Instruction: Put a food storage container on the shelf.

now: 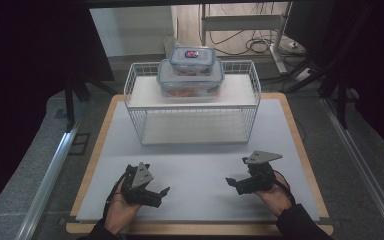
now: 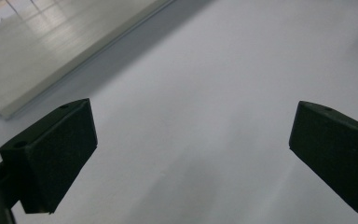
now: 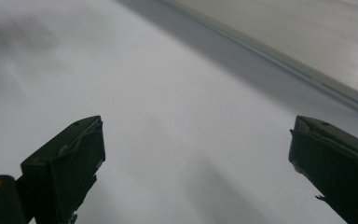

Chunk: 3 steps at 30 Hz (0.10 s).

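- Boxes: two clear plastic food boxes with snap lids stand stacked on the top shelf of a white wire rack (image 1: 135, 107), at the far middle of the counter (image 1: 200, 165).
- Small box (image 1: 192, 59): it sits on top, upright, with a red and blue label on its lid, resting on the lid of the larger one.
- Large box (image 1: 190, 80): it stands on the rack's white shelf board, toward the back; something reddish shows through its wall, too blurred for me to name.
- Rack: a second white board lies at its base on the counter's pale grey mat, under the shelf.
- My left tongs (image 1: 162, 192): I hold them low over the near left of the counter, well apart from the rack, tips pointing toward the middle. In the left gripper view (image 2: 191, 140) the two black pads stand wide apart with bare mat between them, and the rack's lower board crosses the upper left corner.
- My right tongs (image 1: 231, 182): I hold them low over the near right of the counter, tips pointing left toward the other pair. In the right gripper view (image 3: 196, 154) the pads are likewise spread wide over bare mat, gripping nothing.
- Grey three-cornered plates top both tongs in the high view.
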### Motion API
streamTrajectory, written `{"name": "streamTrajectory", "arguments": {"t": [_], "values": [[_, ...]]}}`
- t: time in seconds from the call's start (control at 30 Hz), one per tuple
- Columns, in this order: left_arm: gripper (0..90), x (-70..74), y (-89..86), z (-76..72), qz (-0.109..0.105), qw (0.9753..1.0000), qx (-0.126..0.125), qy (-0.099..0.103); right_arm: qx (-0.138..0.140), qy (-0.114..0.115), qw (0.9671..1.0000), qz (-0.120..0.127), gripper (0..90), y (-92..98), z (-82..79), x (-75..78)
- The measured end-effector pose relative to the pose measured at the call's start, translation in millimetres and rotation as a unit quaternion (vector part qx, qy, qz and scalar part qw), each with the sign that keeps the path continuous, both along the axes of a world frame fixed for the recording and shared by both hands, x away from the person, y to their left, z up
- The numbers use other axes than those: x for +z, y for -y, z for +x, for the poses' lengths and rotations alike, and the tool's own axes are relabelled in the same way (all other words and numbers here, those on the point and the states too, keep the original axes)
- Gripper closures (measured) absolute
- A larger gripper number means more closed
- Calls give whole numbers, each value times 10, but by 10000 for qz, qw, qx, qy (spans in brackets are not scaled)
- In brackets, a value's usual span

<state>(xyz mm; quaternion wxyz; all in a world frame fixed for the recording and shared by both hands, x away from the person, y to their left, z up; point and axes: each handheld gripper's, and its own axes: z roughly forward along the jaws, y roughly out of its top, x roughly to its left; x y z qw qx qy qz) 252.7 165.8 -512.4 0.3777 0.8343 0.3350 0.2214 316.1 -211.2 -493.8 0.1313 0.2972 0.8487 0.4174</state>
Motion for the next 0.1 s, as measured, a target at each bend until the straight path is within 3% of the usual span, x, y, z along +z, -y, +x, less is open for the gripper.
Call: {"name": "streamTrajectory", "arguments": {"t": [0.1], "values": [[7, -2, -6, 21, -132, 9999, -4, -10, 8, 40, 10000, -43, 33, -14, 11, -10]]}}
